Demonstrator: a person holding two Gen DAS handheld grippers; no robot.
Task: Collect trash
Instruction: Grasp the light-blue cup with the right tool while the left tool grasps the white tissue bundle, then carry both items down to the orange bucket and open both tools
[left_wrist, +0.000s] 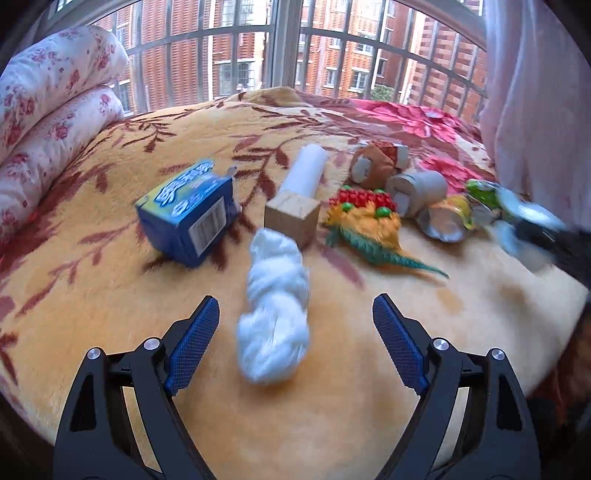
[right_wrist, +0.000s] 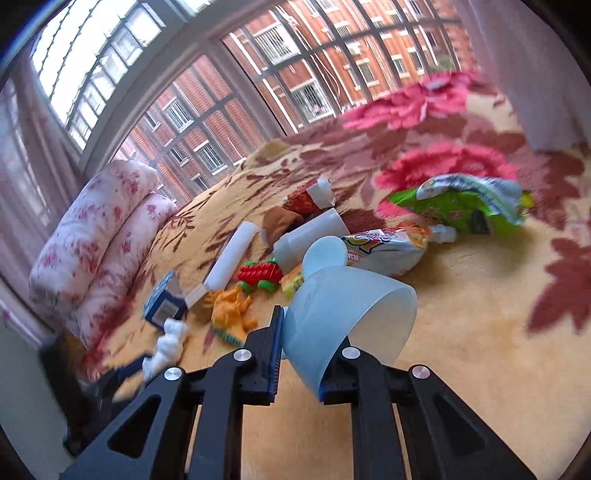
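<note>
A crumpled white tissue wad (left_wrist: 274, 306) lies on the yellow floral blanket (left_wrist: 110, 280), just ahead of and between the fingers of my left gripper (left_wrist: 295, 325), which is open and empty. It also shows in the right wrist view (right_wrist: 168, 345). My right gripper (right_wrist: 301, 350) is shut on the rim of a pale blue plastic bin (right_wrist: 347, 314), held above the blanket. A green snack bag (right_wrist: 465, 206), an orange-white snack bag (right_wrist: 388, 251) and a blue carton (left_wrist: 188, 214) lie on the blanket.
A wooden block (left_wrist: 291, 218), white roll (left_wrist: 306, 170), toy dinosaur (left_wrist: 369, 236), red toy (left_wrist: 364, 199), grey tube (left_wrist: 417, 188) and brown pouch (left_wrist: 376, 162) lie mid-blanket. Folded floral quilts (left_wrist: 48, 122) sit at the left. Barred windows (left_wrist: 236, 55) stand behind, a curtain (left_wrist: 535, 92) at the right.
</note>
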